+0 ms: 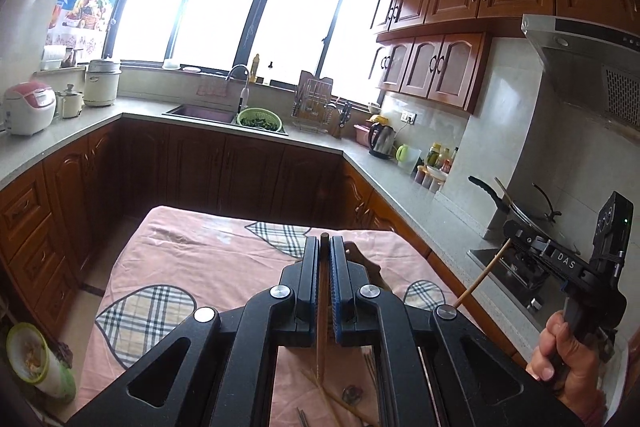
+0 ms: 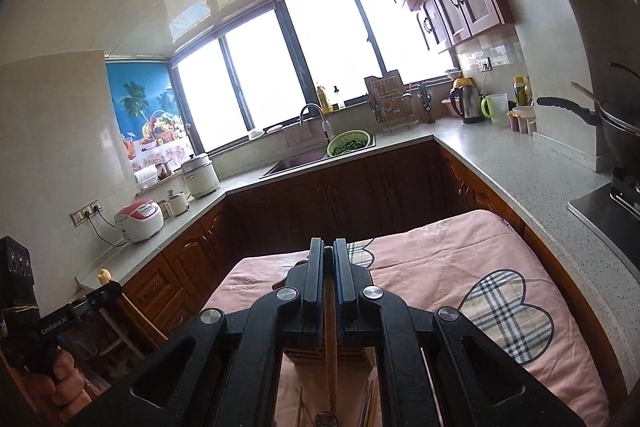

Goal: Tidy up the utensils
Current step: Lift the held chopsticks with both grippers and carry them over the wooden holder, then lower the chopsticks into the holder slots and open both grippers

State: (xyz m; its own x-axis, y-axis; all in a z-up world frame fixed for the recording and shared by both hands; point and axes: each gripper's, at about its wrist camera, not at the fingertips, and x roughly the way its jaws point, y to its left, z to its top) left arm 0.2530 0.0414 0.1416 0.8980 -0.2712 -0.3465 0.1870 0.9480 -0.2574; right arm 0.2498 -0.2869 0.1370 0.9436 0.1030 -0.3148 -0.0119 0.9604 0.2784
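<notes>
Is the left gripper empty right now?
No, the left gripper has its jaws clamped on a dark brown chopstick that runs between them.

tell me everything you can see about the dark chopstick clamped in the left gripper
The dark chopstick is a slim, straight stick of reddish-brown wood, as it looks. It stands close to upright, pinched between the blue-padded fingers of the left gripper, which is shut on it. Its blunt square top pokes just above the fingertips; the lower end tapers down towards the pink cloth, where other utensils lie. Whether its tip touches them cannot be told.
</notes>
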